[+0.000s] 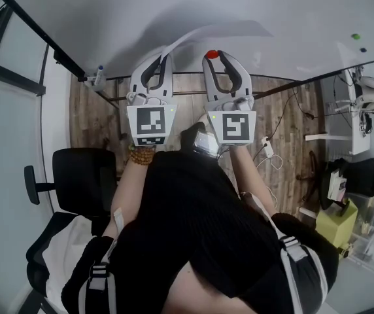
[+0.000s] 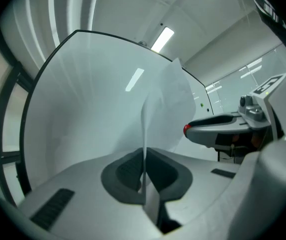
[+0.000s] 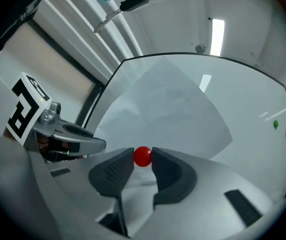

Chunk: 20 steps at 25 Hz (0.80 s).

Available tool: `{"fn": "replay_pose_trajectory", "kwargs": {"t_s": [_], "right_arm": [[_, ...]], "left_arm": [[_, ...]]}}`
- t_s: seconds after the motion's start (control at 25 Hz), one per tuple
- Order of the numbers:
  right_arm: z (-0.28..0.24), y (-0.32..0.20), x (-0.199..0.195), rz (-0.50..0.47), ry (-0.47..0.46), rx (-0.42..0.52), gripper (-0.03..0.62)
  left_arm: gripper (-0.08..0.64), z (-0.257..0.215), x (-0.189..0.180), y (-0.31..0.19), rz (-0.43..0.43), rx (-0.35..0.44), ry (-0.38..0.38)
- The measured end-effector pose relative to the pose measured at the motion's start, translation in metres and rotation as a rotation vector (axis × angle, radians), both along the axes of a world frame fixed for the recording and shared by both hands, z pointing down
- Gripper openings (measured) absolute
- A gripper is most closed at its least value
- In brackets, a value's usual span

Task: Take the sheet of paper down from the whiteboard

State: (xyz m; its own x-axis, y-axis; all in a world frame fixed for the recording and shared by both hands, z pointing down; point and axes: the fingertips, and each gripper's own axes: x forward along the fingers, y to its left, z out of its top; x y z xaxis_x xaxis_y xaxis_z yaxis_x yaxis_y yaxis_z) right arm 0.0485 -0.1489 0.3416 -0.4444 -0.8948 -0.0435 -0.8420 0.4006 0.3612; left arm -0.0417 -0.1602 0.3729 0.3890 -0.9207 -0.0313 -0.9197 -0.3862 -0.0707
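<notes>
The sheet of paper (image 3: 183, 109) is seen mid-frame in the right gripper view, partly peeled from the whiteboard (image 3: 255, 94). One edge is clamped in the left claw (image 2: 144, 159). A red magnet (image 3: 143, 155) is pinched in the right claw (image 3: 143, 159). Both claws are held level, side by side, on outstretched forearms.

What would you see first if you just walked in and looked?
A little red ball is pinched in the right hand-held gripper, right in front of the whiteboard. Beside it, the left hand-held gripper clamps the sheet of paper edge-on, and the paper curls away from the board.
</notes>
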Motion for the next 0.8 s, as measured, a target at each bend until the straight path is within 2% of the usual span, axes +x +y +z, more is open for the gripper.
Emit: {"fn": "replay_pose_trajectory", "kwargs": {"t_s": [0.4, 0.8], "right_arm": [[0.009, 0.006, 0.015, 0.028, -0.044, -0.06, 0.109], [0.011, 0.012, 0.027, 0.051, -0.035, -0.05, 0.103]], "left_arm": [[0.012, 0.005, 0.01, 0.008, 0.009, -0.004, -0.026], [0.012, 0.005, 0.022, 0.008, 0.046, -0.015, 0.01]]}}
